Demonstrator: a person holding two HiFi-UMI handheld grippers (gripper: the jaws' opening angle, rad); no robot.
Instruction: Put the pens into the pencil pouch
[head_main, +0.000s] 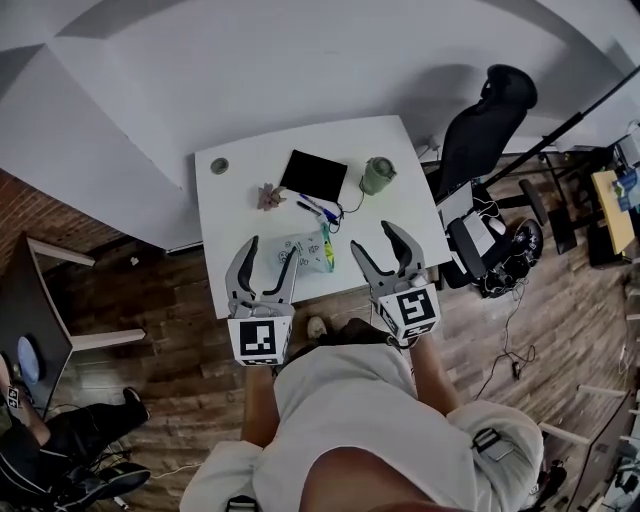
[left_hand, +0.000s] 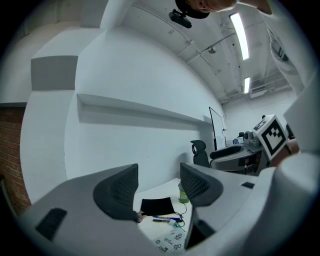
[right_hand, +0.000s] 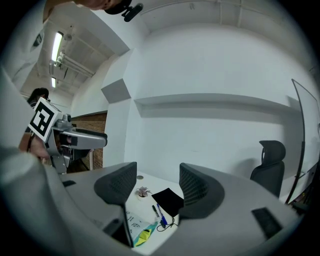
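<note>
Across the middle of the head view stands a white desk (head_main: 230, 200), a black office chair (head_main: 485, 125) at its right. Over its near edge hover the left gripper (head_main: 272, 252) and right gripper (head_main: 373, 236), both with jaws apart and empty. Between them lies the printed pencil pouch (head_main: 305, 252). Beyond it is a black pad (head_main: 313, 175), with the pens (head_main: 318, 209) beside it on the desk.
</note>
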